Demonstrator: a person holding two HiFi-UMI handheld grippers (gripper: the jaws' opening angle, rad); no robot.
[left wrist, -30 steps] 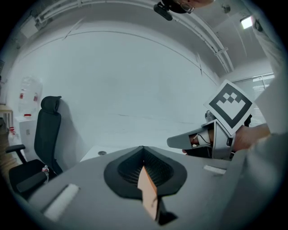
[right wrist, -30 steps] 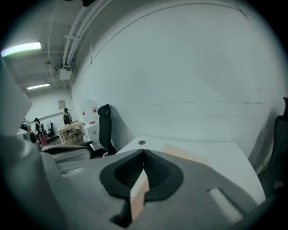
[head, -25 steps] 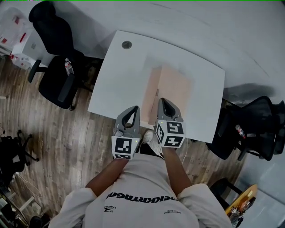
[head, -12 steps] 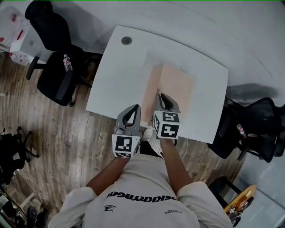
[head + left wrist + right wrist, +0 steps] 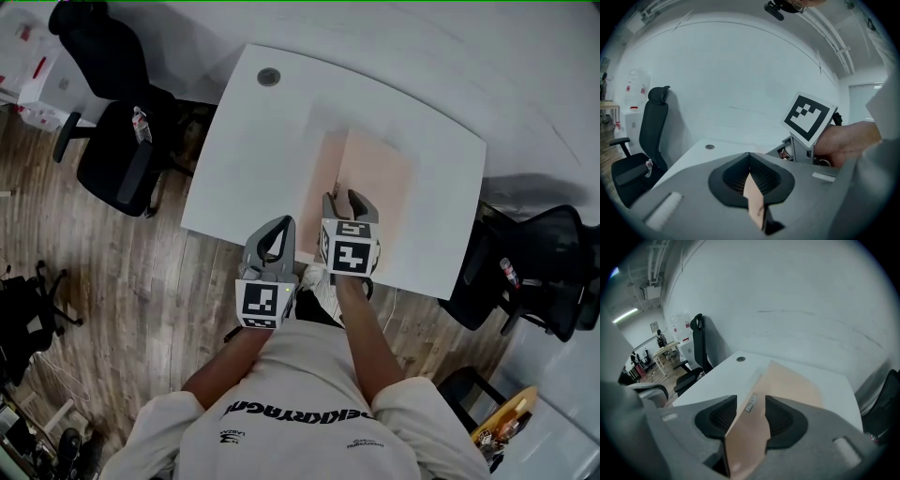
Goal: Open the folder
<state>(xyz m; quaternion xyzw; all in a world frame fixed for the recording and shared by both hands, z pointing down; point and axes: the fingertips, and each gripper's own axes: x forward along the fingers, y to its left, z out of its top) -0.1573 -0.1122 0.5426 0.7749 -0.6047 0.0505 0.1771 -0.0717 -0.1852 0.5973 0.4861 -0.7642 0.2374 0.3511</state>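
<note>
Left chair: a black office chair (image 5: pixel 117 141) stands on the wood floor, just beside the table's left edge.
Table: a white table (image 5: pixel 253 159) with a round cable cap (image 5: pixel 269 76) near its far left corner.
Left gripper: the left gripper (image 5: pixel 278 228) hovers over the table's near edge, just left of the folder and apart from it. In the left gripper view (image 5: pixel 750 157) its jaws meet at the tips. A thin peach sliver shows in the seam behind the tips; I cannot tell what it is. Nothing else sits between them.
Left marker cube: the cube (image 5: pixel 262 305) sits at the near end of that gripper, over the floor.
Folder: the peach folder (image 5: pixel 375 183) lies on the table, right of the middle and toward the near edge. A darker narrow part on its left meets a paler wide part on its right along one straight line running near to far. It is not laid flat open.
Right gripper: the right gripper (image 5: pixel 345 200) tilts down over the folder's near end, on that line. Its jaws have just been parting and now stand wide. In the right gripper view (image 5: pixel 751 401) the folder (image 5: pixel 792 383) runs between them with a small label (image 5: pixel 751 402) on it, and the pads (image 5: pixel 780 416) do not press it.
Right chair: a second black chair (image 5: pixel 534 272) stands just beside the table's right edge.
</note>
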